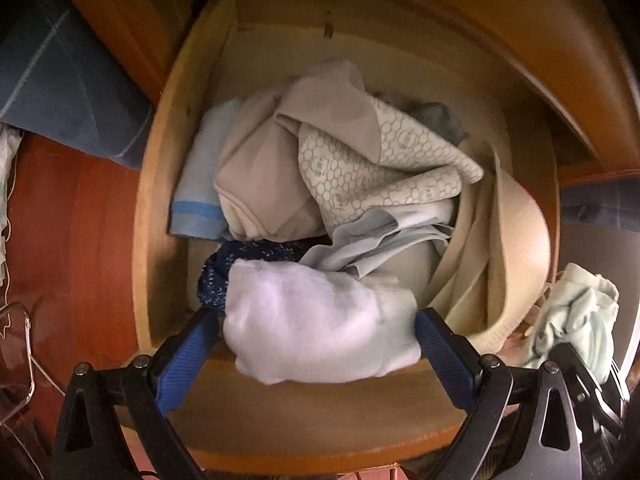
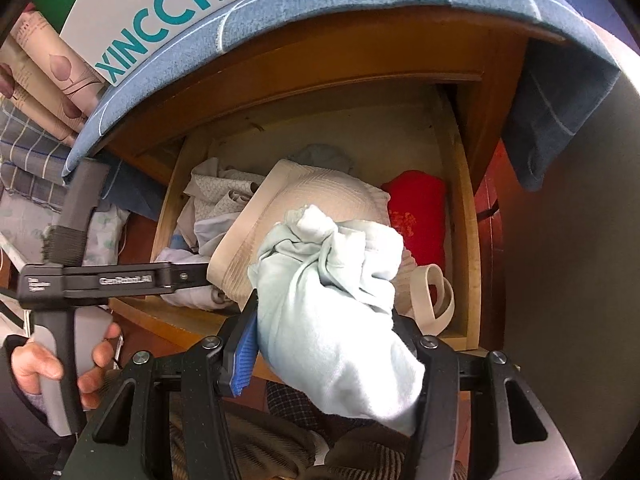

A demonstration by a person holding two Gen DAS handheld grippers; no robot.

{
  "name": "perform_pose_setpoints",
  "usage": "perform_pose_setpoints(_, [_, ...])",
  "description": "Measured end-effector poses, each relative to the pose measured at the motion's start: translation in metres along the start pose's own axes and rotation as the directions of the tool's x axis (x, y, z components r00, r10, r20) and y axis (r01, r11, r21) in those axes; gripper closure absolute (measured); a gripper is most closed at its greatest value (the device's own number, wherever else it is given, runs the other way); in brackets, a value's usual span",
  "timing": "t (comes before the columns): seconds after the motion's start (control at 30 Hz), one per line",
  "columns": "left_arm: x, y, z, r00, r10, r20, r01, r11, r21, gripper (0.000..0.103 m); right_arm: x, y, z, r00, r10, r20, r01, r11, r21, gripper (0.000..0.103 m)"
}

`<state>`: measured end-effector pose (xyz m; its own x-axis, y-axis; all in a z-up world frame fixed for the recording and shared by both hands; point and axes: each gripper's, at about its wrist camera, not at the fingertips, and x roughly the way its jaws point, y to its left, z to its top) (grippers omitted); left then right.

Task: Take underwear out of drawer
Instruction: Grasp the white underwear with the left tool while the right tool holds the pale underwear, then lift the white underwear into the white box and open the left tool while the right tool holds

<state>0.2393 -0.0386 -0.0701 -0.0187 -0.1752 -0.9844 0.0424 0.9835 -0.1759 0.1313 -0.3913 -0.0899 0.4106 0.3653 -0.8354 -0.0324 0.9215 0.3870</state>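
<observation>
Here, right claw (image 2: 324,344) clamped on pale-green underwear (image 2: 332,320), bunched, held above near right of open drawer (image 1: 154,208). Left claw (image 1: 316,340) spread wide, pads flanking white bundle (image 1: 316,320) at near edge, grip unconfirmed. Cloth likely light, soft, limp; pinch thick fold. Drawer holds beige garments (image 1: 260,184), patterned cloth (image 1: 384,168), red item (image 2: 420,216).

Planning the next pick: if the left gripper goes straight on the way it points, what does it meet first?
Most likely the white folded garment lying between the open left gripper fingers, at the drawer front; exact depth is unclear.
</observation>
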Motion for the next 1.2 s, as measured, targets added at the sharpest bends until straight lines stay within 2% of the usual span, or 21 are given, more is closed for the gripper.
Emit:
perform_pose_setpoints(0.07, [0.004,0.0,-0.001,1.0,-0.005,0.003,0.005,1.0,-0.012,0.002,0.001,0.0,0.0,1.0,0.003,-0.003,-0.003,1.0,0.001,0.053])
perform_pose_setpoints(0.17, [0.004,0.003,-0.005,1.0,-0.018,0.009,0.018,0.999,-0.033,0.019,0.002,0.0,0.001,1.0,0.008,-0.006,-0.008,1.0,0.003,0.053])
perform_pose_setpoints(0.4, [-0.007,0.007,-0.014,0.999,-0.025,0.045,0.027,0.999,-0.04,0.035,0.003,0.001,0.0,1.0,0.003,-0.006,-0.003,1.0,0.0,0.053])
perform_pose_setpoints(0.8, [-0.067,0.025,-0.045,0.983,-0.051,0.176,0.054,0.999,-0.01,0.038,0.002,0.002,-0.002,1.0,-0.008,0.006,0.008,1.0,-0.004,0.053])
perform_pose_setpoints(1.07, [-0.099,0.027,-0.062,0.965,-0.065,0.256,0.051,0.997,0.059,0.038,0.001,0.002,-0.001,1.0,-0.012,0.012,0.012,1.0,-0.006,0.053])
perform_pose_setpoints(1.2, [-0.118,0.024,-0.069,0.947,-0.067,0.313,0.034,0.993,0.109,0.038,0.001,0.002,-0.001,1.0,-0.012,0.012,0.012,1.0,-0.006,0.053])
